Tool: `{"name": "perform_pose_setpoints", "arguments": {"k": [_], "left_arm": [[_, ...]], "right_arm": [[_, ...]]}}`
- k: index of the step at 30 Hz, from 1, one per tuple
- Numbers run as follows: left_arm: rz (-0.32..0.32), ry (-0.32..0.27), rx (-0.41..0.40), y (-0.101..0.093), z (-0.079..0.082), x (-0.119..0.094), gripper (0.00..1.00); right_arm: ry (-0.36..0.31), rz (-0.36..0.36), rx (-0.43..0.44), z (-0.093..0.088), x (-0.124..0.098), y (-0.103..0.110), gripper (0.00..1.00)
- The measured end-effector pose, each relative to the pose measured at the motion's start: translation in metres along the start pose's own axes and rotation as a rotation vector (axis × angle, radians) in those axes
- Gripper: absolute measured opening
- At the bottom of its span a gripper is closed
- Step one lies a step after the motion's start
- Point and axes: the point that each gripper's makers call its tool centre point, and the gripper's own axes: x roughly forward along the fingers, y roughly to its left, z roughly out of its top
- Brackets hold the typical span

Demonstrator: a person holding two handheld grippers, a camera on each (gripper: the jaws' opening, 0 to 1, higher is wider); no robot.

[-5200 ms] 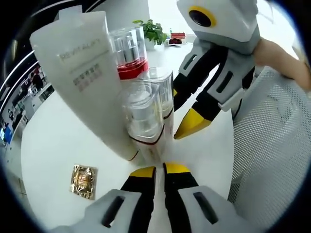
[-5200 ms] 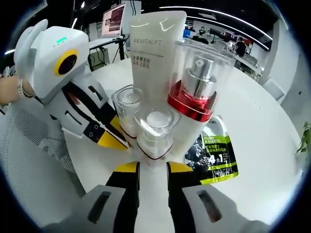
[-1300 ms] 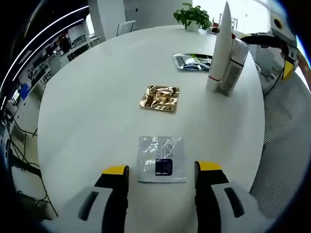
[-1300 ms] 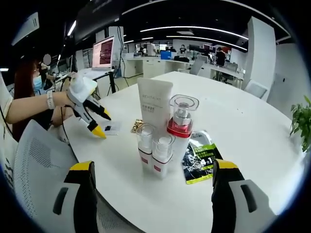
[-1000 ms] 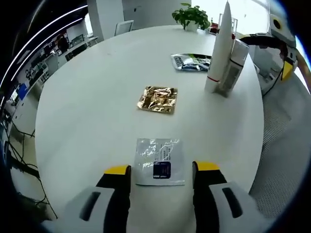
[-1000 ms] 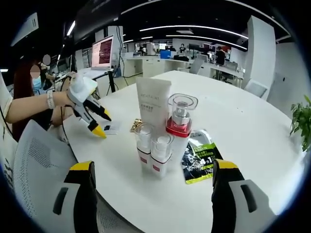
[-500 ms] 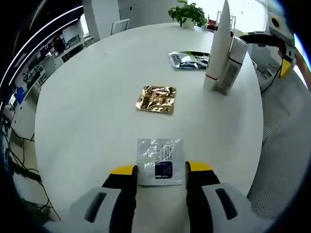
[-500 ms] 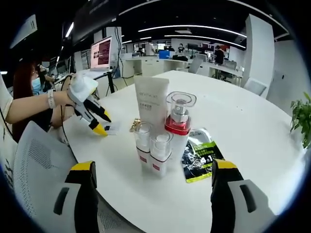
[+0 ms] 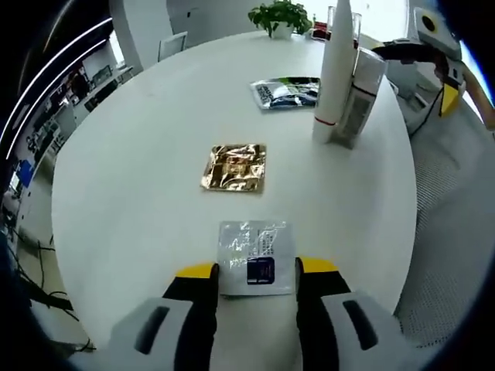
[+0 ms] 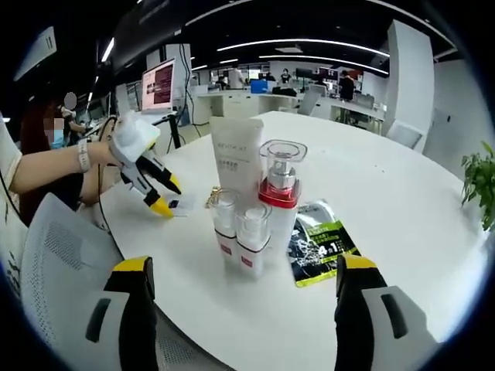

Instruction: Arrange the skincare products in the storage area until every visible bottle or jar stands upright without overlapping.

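Observation:
A white tube (image 10: 236, 158), a red-collared pump bottle (image 10: 278, 185) and two small clear-capped bottles (image 10: 226, 220) (image 10: 251, 232) stand upright in a tight cluster on the round white table (image 10: 402, 201). My right gripper (image 10: 246, 267) is open wide, in front of the cluster and well apart from it. At the table's near edge, a silver sachet (image 9: 255, 247) lies between the jaws of my left gripper (image 9: 257, 269), which press on its two side edges. The same left gripper (image 10: 168, 195) appears in the right gripper view, tips down at the sachet (image 10: 184, 205). The tube (image 9: 334, 69) stands at the far right.
A gold sachet (image 9: 234, 166) lies flat mid-table, and a green-black sachet (image 9: 285, 91) lies beside the cluster. A potted plant (image 9: 278, 15) stands at the far edge. A mesh chair (image 9: 441, 255) is close to the table's edge. A person's arm (image 10: 46, 166) holds the left gripper.
Both grippers have drawn back from the bottle cluster and the right has opened wide. The left jaws have closed in on the silver sachet, which now stays fixed between them as the view turns.

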Motion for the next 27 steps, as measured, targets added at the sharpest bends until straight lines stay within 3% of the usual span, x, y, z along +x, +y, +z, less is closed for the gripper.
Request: {"name": "perform_pose_setpoints", "arguments": {"k": [10,12,13,19,27], "left_arm": [[-0.021,0.007,0.046,-0.006,0.005,0.003,0.39],[-0.026,0.006,0.068,-0.005,0.006,0.003,0.39],[-0.037,-0.003,0.123,-0.008,0.008,0.003,0.39],[-0.057,0.006,0.126,-0.007,0.007,0.003,0.39],[-0.117,0.013,0.202,-0.01,0.003,0.001,0.39]], "right_arm": [[-0.001,0.0,0.006,-0.002,0.0,-0.001,0.96],[-0.001,0.002,0.005,-0.002,0.0,0.0,0.96],[0.0,0.003,0.005,-0.002,0.0,0.0,0.96],[0.002,0.012,0.006,-0.003,0.001,-0.002,0.96],[0.029,-0.004,-0.009,-0.009,0.0,-0.021,0.94]]}}
